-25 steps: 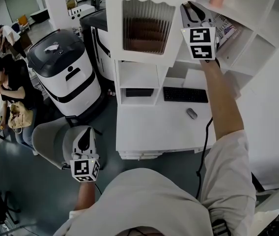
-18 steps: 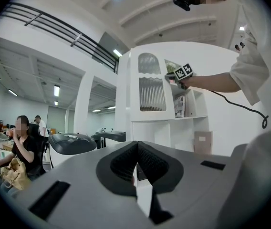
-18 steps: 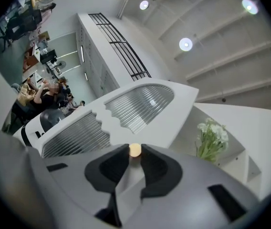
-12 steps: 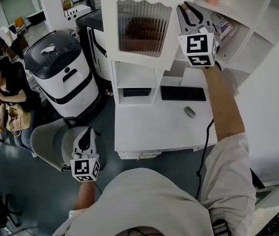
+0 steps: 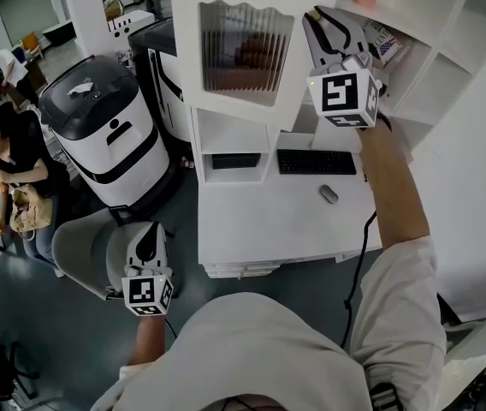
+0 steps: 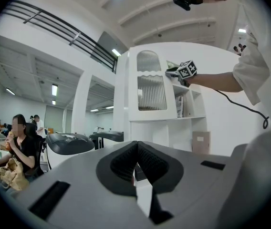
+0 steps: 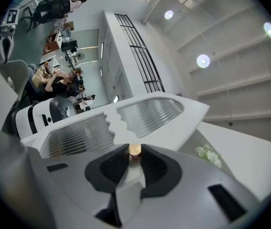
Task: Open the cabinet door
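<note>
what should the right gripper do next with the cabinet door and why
Probably swing the door wider along its hinge arc. The right gripper is clamped on the small knob, and the door stands only partly away from the shelf unit.

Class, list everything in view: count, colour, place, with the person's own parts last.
cabinet door: 1, white with ribbed glass, ajar, top centre
knob: 1, pale, on that door's edge
desk: 1, white, below the door
keyboard: 1, black, on desk
mouse: 1, grey, on desk
machines: 2, white and black, left of desk
chair: 1, grey, lower left
seated person: 1, dark top, far left
left tongs: 1, grey, shut and empty, by chair
right tongs: 1, grey, shut on knob
</note>
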Tool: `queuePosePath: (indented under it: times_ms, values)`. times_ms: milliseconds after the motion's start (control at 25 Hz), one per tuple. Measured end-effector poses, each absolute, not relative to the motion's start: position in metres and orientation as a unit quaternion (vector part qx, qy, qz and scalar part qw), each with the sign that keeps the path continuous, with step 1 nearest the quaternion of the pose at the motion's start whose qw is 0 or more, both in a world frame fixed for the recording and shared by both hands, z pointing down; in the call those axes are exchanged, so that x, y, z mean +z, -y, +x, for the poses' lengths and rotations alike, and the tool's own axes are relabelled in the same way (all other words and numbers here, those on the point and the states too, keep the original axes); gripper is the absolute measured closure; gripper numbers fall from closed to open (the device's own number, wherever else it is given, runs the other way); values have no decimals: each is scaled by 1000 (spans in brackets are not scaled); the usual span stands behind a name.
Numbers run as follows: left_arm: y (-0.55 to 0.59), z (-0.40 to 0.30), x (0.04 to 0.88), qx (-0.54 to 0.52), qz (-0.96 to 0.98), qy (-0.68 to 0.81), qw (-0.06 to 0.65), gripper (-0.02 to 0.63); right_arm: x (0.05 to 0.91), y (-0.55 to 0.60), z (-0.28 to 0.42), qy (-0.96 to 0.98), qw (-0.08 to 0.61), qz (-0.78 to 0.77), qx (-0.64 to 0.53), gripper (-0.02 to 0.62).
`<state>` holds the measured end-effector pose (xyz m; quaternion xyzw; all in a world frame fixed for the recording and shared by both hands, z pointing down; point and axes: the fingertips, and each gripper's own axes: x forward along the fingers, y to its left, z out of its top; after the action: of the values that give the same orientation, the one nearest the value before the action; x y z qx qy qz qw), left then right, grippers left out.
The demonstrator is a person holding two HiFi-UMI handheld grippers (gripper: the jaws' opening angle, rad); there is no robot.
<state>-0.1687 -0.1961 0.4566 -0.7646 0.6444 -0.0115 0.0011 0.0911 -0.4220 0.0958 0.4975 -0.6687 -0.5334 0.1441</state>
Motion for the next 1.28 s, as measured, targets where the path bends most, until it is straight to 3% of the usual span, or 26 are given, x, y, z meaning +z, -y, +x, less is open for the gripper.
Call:
queuePosePath:
  times_ms: [1280]
  values:
    - [200, -175, 453, -4, -765, -644, 4, 607, 100, 352, 52, 589, 228, 419, -653, 520]
